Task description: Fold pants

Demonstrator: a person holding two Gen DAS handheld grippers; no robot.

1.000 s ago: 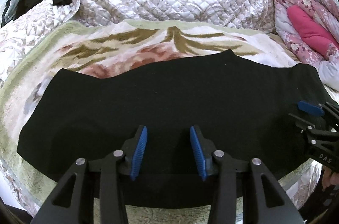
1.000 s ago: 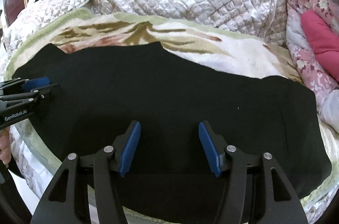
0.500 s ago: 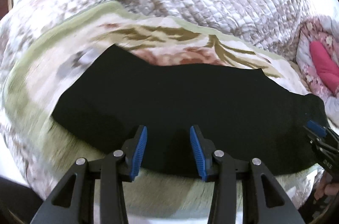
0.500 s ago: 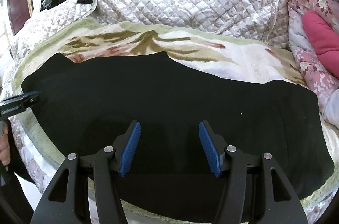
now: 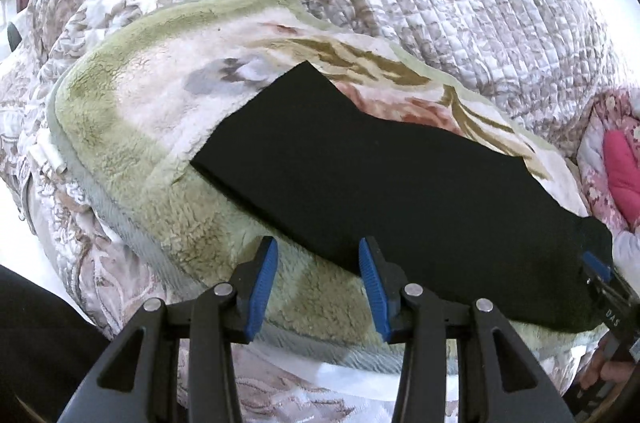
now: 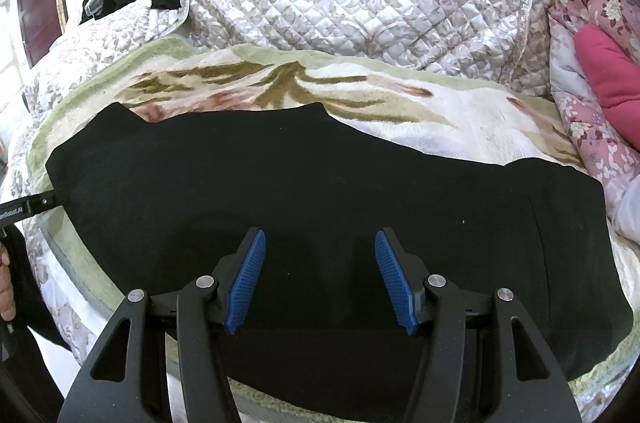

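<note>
Leftmost, the left gripper [image 5: 318, 277] hovers with its jaws wide and empty at the near edge of the black pants [image 5: 400, 175], probably lining up on the end to lift for a fold. They lie flat lengthwise across the fleece blanket [image 5: 132, 127]. Rightward, the right gripper [image 6: 320, 277] hangs above the cloth, likewise wide and empty.

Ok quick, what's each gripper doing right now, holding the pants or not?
Left gripper: open, holding nothing.
Right gripper: open over the black pants, holding nothing.
</note>
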